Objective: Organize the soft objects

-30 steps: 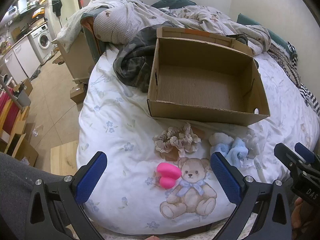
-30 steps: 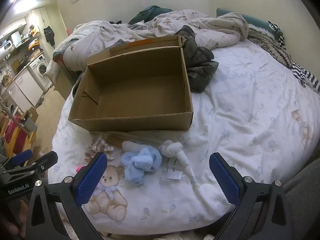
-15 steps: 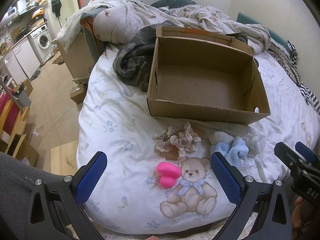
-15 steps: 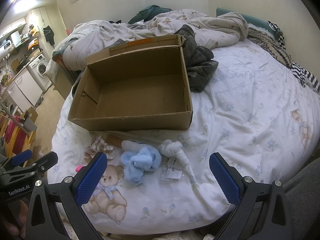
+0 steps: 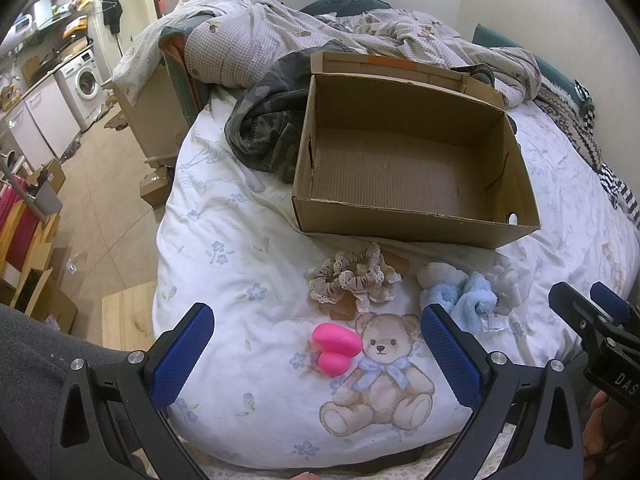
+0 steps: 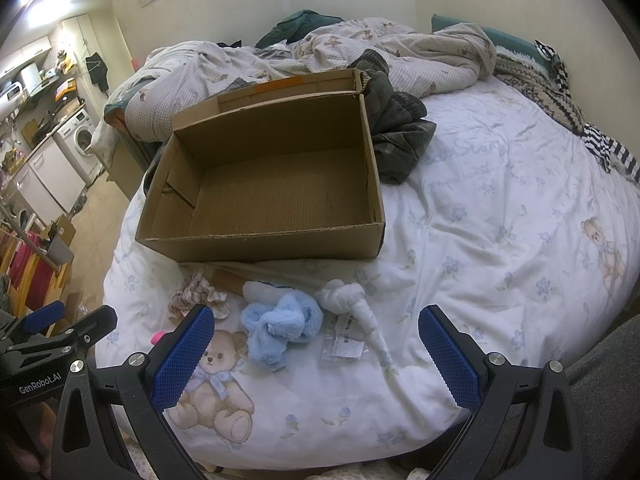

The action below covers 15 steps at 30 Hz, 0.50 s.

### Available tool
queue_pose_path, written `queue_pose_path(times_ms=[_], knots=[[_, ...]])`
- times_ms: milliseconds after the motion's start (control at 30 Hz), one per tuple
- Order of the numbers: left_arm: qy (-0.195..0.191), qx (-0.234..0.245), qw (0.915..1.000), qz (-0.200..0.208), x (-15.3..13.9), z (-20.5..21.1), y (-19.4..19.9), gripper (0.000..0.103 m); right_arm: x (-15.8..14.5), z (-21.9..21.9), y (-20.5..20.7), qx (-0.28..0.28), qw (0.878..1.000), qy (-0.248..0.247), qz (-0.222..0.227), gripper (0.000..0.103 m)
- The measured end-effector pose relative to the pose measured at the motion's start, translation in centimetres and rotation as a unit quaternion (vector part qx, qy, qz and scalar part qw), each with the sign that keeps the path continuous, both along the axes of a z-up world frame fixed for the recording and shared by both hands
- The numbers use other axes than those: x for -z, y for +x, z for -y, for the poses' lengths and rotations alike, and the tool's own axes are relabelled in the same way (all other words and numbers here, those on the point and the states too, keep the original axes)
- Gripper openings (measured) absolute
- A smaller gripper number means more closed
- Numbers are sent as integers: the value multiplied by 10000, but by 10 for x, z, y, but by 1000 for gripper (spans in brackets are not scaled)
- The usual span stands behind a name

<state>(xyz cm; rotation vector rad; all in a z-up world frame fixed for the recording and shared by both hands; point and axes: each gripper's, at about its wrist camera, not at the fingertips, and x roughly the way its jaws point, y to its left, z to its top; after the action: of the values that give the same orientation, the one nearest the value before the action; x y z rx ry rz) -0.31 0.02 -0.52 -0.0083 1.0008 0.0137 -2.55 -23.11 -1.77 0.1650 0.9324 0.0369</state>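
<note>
On the near edge of the bed (image 6: 500,216), both grippers hang spread wide with nothing between their blue pads. From the left wrist view, the left gripper (image 5: 316,356) frames a pink heart-shaped toy (image 5: 335,350) lying on the teddy-bear print of the white sheet, untouched by either pad. Just beyond it lies a beige lace-trimmed scrunchie (image 5: 354,280), and to its right a light blue fluffy sock (image 5: 460,298). From the right wrist view, the right gripper (image 6: 316,354) hovers over that same blue sock (image 6: 280,326), beside a white knotted sock (image 6: 352,300) and a small clear packet (image 6: 346,338); neither pad touches them. An open cardboard box (image 6: 260,246) sits just behind the soft things, its inside bare, with dark crumpled clothing (image 6: 400,136) beside it
</note>
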Motion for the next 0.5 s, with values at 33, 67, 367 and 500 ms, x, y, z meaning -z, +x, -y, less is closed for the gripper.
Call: queue_pose_path(times_ms=[33, 67, 367, 500], knots=[[0, 0, 10000, 3, 0, 0, 0, 103, 0, 0, 0, 1, 10000, -1, -2, 103], [2, -1, 10000, 4, 0, 0, 0, 103, 0, 0, 0, 1, 10000, -1, -2, 103], [4, -12, 10000, -24, 0, 0, 1, 103, -1, 0, 0, 3, 10000, 2, -5, 103], [0, -9, 10000, -24, 0, 0, 1, 103, 0, 0, 0, -4, 10000, -3, -5, 103]])
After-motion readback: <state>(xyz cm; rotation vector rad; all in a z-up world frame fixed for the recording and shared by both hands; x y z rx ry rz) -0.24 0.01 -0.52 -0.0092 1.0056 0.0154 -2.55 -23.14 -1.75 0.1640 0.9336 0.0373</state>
